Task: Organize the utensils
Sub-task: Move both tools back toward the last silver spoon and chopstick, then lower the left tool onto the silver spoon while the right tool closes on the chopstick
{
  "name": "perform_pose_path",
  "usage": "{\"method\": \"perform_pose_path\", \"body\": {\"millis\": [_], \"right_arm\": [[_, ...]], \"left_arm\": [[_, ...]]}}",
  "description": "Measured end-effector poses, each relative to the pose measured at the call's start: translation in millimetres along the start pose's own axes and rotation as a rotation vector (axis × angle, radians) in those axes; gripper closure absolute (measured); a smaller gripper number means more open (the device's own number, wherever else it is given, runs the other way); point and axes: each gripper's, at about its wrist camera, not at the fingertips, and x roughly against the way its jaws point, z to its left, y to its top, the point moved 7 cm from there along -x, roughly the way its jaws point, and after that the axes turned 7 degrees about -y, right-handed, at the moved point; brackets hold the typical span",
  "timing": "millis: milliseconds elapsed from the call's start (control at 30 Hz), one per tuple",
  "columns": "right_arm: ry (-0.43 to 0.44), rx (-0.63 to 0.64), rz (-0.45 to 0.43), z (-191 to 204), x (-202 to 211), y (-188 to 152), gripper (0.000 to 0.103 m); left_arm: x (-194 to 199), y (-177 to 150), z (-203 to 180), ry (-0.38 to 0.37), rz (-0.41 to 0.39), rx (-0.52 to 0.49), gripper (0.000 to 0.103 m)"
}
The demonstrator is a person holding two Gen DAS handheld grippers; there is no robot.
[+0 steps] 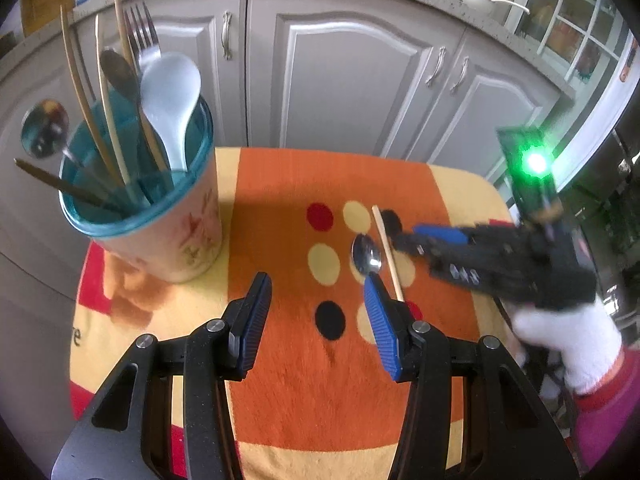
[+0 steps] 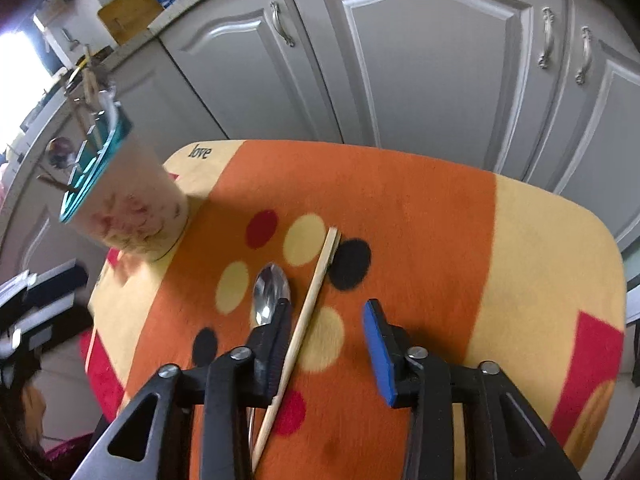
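Your right claw (image 2: 326, 344) hangs nose-down with its jaws partly apart and empty, straddling the wooden chopstick (image 2: 308, 308), the steel spoon (image 2: 270, 292) just outside its left finger. Your left claw (image 1: 316, 316) gapes wide over the blanket-covered worktop (image 1: 452, 200), holding nothing. Most utensils already stand in the teal-rimmed holder (image 1: 160, 216); I judge only these two remain.

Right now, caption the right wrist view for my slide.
Open right hand-held gripper above chopstick and metal spoon.
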Motion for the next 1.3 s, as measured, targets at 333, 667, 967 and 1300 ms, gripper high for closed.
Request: {"method": "perform_pose_path", "body": {"millis": [333,667,967,1300], "right_arm": [[-0.108,0.141,0.044,11.6,-35.8,25.9,0.088],[-0.096,0.145,0.089,-32.9,-8.8,-8.4,0.094],[-0.023,0.093,0.098,-51.4,13.0,-35.6,0.082],[0.032,0.057,0.103,-47.4,15.2,-40.9,0.070]], "left_arm": [[-16.7,-2.3,3.8,-0.018,0.043,0.012,0.055],[-50.1,4.9,-2.0,-0.097,0.089,0.033,0.056],[-78.2,12.1,-9.2,-0.108,0.121,0.019,0.056],[-95.4,19.4,-12.6,-0.140,0.145,-0.001,0.056]]}}
